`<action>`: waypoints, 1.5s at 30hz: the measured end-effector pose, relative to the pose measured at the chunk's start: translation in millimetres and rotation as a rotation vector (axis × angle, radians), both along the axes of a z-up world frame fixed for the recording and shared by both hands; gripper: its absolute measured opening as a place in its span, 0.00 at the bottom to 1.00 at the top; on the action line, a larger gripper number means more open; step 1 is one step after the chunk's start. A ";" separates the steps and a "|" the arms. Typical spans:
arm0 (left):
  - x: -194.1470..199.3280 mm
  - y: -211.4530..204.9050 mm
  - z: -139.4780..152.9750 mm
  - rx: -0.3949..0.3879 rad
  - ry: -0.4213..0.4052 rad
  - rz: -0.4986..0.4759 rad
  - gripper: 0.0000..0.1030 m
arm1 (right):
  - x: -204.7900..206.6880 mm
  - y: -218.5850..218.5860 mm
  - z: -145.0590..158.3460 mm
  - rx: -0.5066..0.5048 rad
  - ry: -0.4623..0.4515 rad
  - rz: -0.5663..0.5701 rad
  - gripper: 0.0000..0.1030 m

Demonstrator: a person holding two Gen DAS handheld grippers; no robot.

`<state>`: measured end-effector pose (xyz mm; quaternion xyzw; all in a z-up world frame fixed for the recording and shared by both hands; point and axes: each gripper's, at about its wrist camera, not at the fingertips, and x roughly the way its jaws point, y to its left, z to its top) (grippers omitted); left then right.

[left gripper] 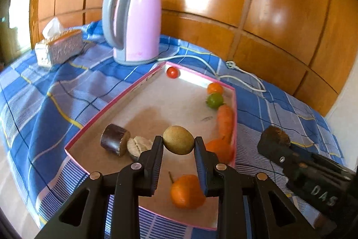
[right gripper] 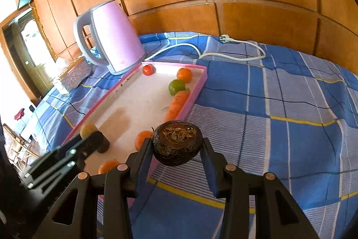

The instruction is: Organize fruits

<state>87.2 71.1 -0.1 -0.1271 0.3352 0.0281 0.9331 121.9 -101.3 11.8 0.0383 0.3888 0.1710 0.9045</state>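
My left gripper (left gripper: pixel 178 140) is shut on a brown kiwi (left gripper: pixel 178 139) and holds it above the pink-rimmed tray (left gripper: pixel 100 113). My right gripper (right gripper: pixel 176 145) is shut on a dark wrinkled round fruit (right gripper: pixel 176 142), held over the blue cloth just right of the tray (right gripper: pixel 197 89). In the tray lie a red tomato (left gripper: pixel 172 72), an orange (left gripper: pixel 215 88), a green lime (left gripper: pixel 214 100), a carrot (left gripper: pixel 224 121), two more oranges (left gripper: pixel 186 192), a dark aubergine piece (left gripper: pixel 114 139) and a pale cut fruit (left gripper: pixel 138 146).
A pink kettle (left gripper: pixel 134 24) stands behind the tray, its white cord (left gripper: pixel 235 77) trailing right across the blue checked cloth (right gripper: pixel 279 104). A tissue box (left gripper: pixel 59 47) sits at the far left. A wooden panel wall closes the back.
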 end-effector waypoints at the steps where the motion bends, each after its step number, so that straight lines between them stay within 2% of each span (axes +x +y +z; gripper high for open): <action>1: 1.7 3.9 -1.7 -0.018 0.007 0.004 0.27 | 2.4 3.9 1.2 -0.002 -0.003 0.009 0.43; 5: 7.5 20.8 -3.8 -0.101 0.017 0.022 0.27 | 8.5 15.4 3.4 -0.004 -0.007 0.036 0.43; 8: 13.7 30.6 -3.0 -0.154 0.007 -0.004 0.27 | 15.2 23.6 4.3 0.001 -0.007 0.049 0.43; 13: 27.5 36.0 -3.3 -0.174 0.017 -0.027 0.27 | 31.9 40.7 5.9 -0.001 -0.012 0.063 0.43; 16: 36.1 35.8 -6.7 -0.165 0.033 -0.031 0.26 | 45.6 50.1 0.6 -0.002 0.015 0.082 0.44; 20: 44.3 37.0 -18.1 -0.186 0.080 -0.033 0.27 | 56.0 50.1 -9.5 0.016 0.046 0.081 0.44; 24: 44.3 38.1 -20.5 -0.197 0.083 -0.028 0.31 | 54.4 46.4 -14.0 0.045 0.057 0.082 0.46; 32: 35.3 33.2 -16.0 -0.162 0.068 0.006 0.41 | 45.1 32.3 -18.4 0.062 0.080 0.032 0.46; 40: 14.4 27.0 -1.4 -0.028 0.044 0.063 0.45 | 25.5 22.6 -9.7 0.058 0.064 0.000 0.46; 45: 2.6 23.8 7.5 0.010 0.029 0.061 0.48 | 12.9 22.9 -4.3 0.042 0.046 0.000 0.46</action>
